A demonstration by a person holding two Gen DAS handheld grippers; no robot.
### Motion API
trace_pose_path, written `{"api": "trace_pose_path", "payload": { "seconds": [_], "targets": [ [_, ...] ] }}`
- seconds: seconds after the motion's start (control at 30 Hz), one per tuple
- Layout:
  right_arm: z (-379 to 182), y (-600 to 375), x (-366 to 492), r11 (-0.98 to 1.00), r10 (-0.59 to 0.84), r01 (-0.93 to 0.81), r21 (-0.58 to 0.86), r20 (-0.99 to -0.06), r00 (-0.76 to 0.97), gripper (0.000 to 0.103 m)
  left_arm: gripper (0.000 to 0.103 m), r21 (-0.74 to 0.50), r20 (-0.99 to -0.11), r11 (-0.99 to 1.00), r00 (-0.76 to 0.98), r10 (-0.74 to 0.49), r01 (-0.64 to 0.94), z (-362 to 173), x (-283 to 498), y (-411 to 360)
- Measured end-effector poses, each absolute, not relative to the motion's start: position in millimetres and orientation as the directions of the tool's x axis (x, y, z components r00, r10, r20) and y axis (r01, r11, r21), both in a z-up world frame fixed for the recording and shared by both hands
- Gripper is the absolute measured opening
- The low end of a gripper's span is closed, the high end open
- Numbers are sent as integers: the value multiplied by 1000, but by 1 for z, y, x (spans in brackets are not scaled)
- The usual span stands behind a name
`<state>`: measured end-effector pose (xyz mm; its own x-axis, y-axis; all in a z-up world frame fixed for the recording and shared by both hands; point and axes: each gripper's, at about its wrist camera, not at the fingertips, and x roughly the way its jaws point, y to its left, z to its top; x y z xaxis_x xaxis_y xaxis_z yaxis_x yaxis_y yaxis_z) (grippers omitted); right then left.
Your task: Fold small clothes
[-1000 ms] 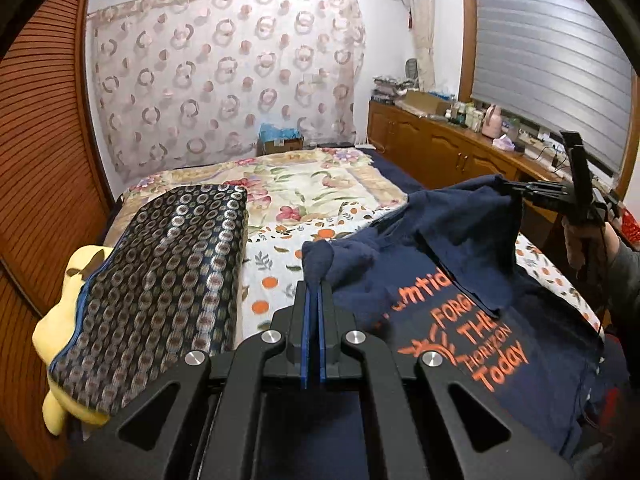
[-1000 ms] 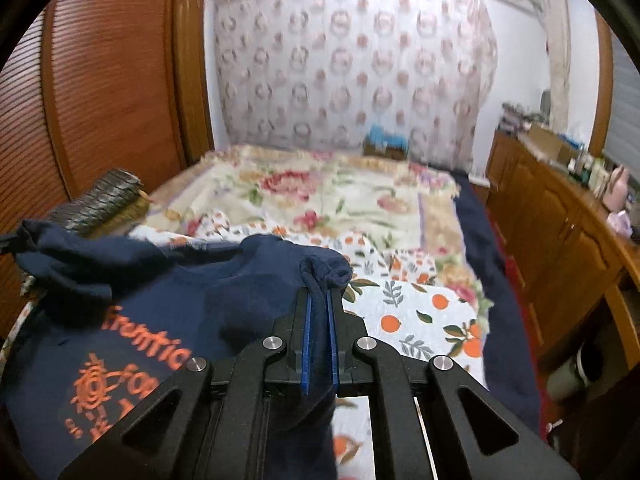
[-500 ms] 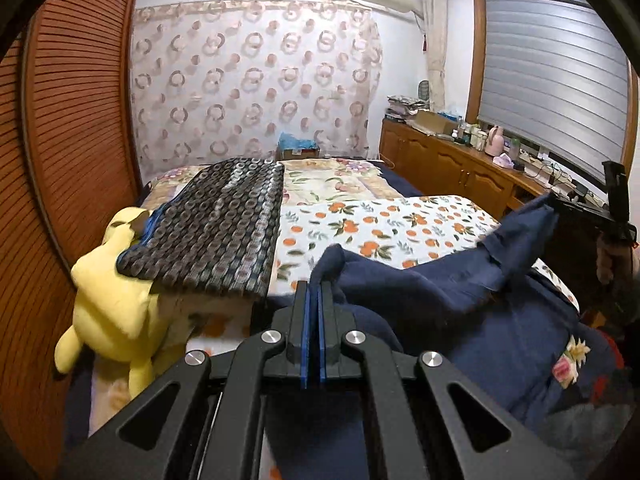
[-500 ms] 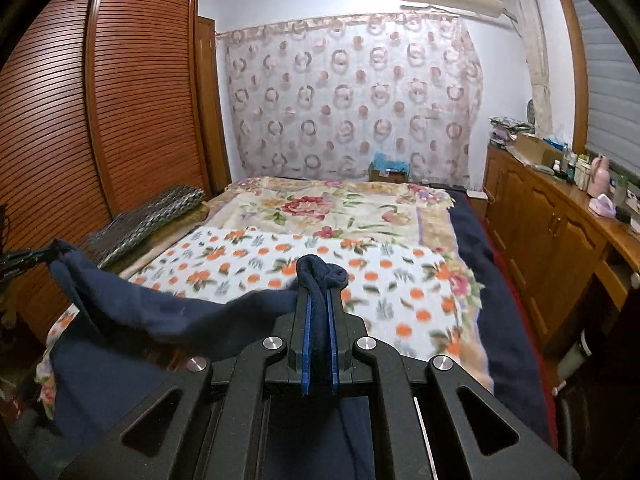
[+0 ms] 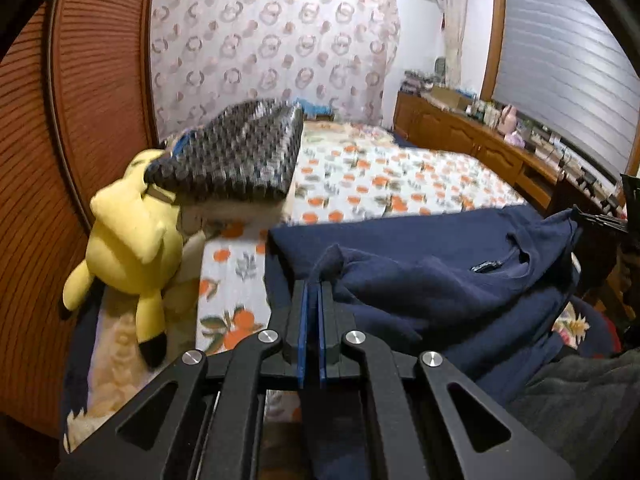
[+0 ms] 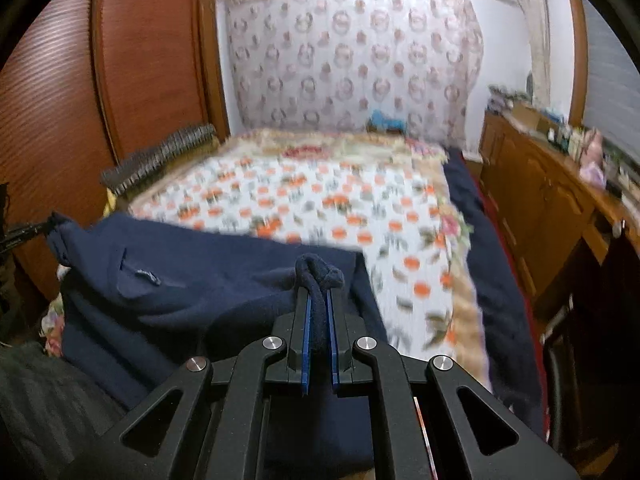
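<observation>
A navy T-shirt (image 5: 420,264) is spread over the near end of the bed, plain side up, with its collar and label toward the right of the left wrist view. My left gripper (image 5: 312,286) is shut on a bunched corner of the cloth. In the right wrist view the same T-shirt (image 6: 192,280) stretches leftward, and my right gripper (image 6: 319,300) is shut on a rolled fold of it. The other gripper shows dimly at each view's far edge, holding the shirt's opposite corner.
The bed (image 5: 392,176) carries an orange-flowered sheet. A yellow plush toy (image 5: 132,236) and a dark patterned pillow (image 5: 236,160) lie along its left side by the slatted wardrobe (image 5: 80,120). A wooden sideboard (image 6: 552,200) with clutter runs along the right wall.
Both grippers have drawn back toward the near end of the bed and lowered. The shirt, held up before with its orange print showing, now lies flat, plain side up.
</observation>
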<state>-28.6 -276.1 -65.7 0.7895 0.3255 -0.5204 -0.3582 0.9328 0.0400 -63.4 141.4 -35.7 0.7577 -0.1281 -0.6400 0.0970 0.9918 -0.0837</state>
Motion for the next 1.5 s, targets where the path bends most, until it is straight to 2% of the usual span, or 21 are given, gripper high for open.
{"api": "trace_pose_path", "payload": {
  "seconds": [0.17, 0.23, 0.33, 0.4, 0.47, 0.53, 0.57, 0.6, 0.67, 0.83, 0.9, 1.0, 1.27, 1.5],
  "targets": [
    [-82, -267, -9, 941, 294, -336, 43, -595, 748, 7, 6, -83, -657, 992, 743, -128, 97, -48, -67, 139],
    [-80, -263, -2, 942, 285, -333, 37, -610, 739, 7, 12, -84, -667, 991, 733, -131, 101, -51, -66, 139],
    [-73, -259, -1, 944, 283, -328, 41, -611, 739, 7, 27, -91, -664, 990, 734, -143, 110, -51, -68, 140],
    [-71, -257, -4, 943, 283, -330, 36, -607, 742, 7, 41, -86, -660, 991, 739, -137, 106, -49, -68, 140],
    [-65, -255, -7, 943, 279, -331, 28, -606, 745, 7, 42, -84, -655, 991, 744, -133, 104, -47, -66, 141],
    [-67, -254, -6, 943, 278, -333, 22, -603, 748, 14, 44, -84, -658, 992, 742, -130, 99, -46, -63, 141],
    [-65, -254, -8, 943, 273, -332, 13, -601, 751, 19, 54, -84, -661, 992, 740, -126, 94, -45, -61, 142],
    [-66, -254, -9, 943, 269, -331, 6, -597, 756, 26, 69, -88, -659, 992, 741, -127, 92, -44, -58, 143],
    [-58, -255, -12, 945, 267, -326, 1, -575, 774, 34, 81, -107, -650, 990, 747, -142, 96, -44, -54, 145],
    [-47, -261, -7, 950, 270, -311, 10, -520, 810, 44, 81, -118, -647, 990, 751, -131, 70, -45, -34, 149],
    [-46, -260, 3, 949, 278, -314, 16, -510, 814, 53, 81, -115, -647, 991, 752, -126, 67, -45, -25, 149],
    [-49, -257, 23, 946, 296, -322, 37, -509, 809, 58, 81, -117, -650, 991, 749, -127, 66, -44, -11, 150],
    [-79, -244, 88, 936, 308, -350, 48, -596, 742, 59, 81, -119, -641, 991, 758, -119, 55, -39, 11, 153],
    [-101, -242, 115, 944, 266, -328, 37, -675, 688, 59, 81, -110, -674, 993, 731, -103, 38, -48, 35, 160]
  ]
}}
